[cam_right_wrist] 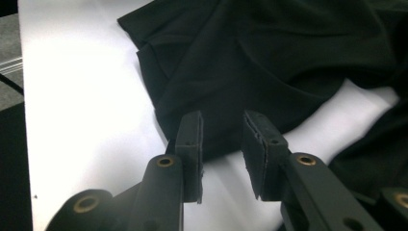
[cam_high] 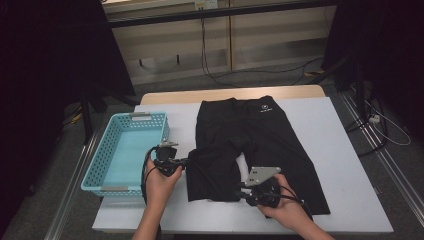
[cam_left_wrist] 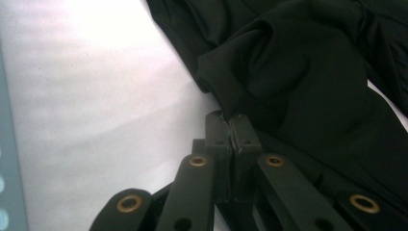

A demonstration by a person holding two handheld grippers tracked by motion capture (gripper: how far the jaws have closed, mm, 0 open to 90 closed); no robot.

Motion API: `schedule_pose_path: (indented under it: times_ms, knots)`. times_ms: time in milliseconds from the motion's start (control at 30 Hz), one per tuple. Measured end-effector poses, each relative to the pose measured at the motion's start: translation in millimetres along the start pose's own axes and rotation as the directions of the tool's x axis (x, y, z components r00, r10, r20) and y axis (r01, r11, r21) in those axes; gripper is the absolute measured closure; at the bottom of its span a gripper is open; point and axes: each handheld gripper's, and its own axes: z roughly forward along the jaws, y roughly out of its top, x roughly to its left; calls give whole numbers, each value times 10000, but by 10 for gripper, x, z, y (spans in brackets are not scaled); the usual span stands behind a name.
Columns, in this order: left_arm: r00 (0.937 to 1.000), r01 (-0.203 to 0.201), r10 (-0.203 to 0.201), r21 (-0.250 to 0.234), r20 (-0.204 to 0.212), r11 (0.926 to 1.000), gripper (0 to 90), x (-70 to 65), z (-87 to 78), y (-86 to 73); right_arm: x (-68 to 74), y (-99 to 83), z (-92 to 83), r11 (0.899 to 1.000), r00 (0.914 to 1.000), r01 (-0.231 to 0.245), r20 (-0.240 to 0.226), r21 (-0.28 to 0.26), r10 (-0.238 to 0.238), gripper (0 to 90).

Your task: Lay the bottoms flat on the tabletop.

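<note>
Black shorts (cam_high: 260, 135) lie spread on the white table (cam_high: 330, 150), waistband at the far side, with a small white logo near it. My left gripper (cam_high: 186, 162) is at the left leg's hem; in the left gripper view its jaws (cam_left_wrist: 233, 126) are pressed together on a pinch of the bunched black fabric (cam_left_wrist: 298, 72). My right gripper (cam_high: 239, 192) is at the near edge of the same leg. In the right gripper view its jaws (cam_right_wrist: 222, 130) stand apart, the shorts' (cam_right_wrist: 250, 57) hem lying between the tips without being pressed.
A light blue plastic basket (cam_high: 100, 170) stands at the table's left side, right beside my left hand. Bare white tabletop lies to the right of the shorts and along the near edge. Cables and dark stands are on the floor beyond the table.
</note>
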Motion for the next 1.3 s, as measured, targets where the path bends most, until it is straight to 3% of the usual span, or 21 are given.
schedule_pose_path:
  times_ms: [133,233,333,433,533,700,800,933,1033,1133,1300]
  knots:
    - [9999,-108,108,14,108,9999,871,-33,19,6,68,5,91,9990,9988,327,-372,312,-316,663]
    - [9998,-121,120,29,145,9999,847,-44,37,-4,91,-12,156,9960,9981,548,-336,703,-525,666]
    - [9996,-177,174,99,240,9998,840,-55,41,-7,81,-14,168,9972,9983,410,-438,627,-383,773]
    - [9992,-237,235,78,312,9997,822,-70,51,-1,94,0,175,9960,9968,576,-601,681,-536,882]
    - [9990,-242,240,69,366,9997,817,-81,54,-5,95,26,142,9947,9956,739,-638,716,-694,896]
    - [9986,-220,212,173,483,9996,832,-100,61,-17,28,35,-99,9994,9969,307,-729,138,-296,898]
    - [9981,-291,278,230,553,9993,833,-120,68,-16,-40,-20,-223,9999,9969,95,-782,77,-88,899]
    - [9977,-370,361,149,571,9992,826,-151,83,-17,-125,-56,-238,9993,9969,-367,-697,-52,362,899]
    - [9970,-391,382,120,666,9992,763,-157,90,-24,-111,-62,-182,9996,9968,-252,-750,123,260,897]
    - [9974,-315,320,-93,650,9995,583,-167,64,-25,-67,-50,-146,9996,9967,-109,-800,255,129,897]
    - [9981,-459,459,-14,406,9989,436,-173,26,-49,-30,-54,-117,9990,9967,41,-817,439,-5,892]
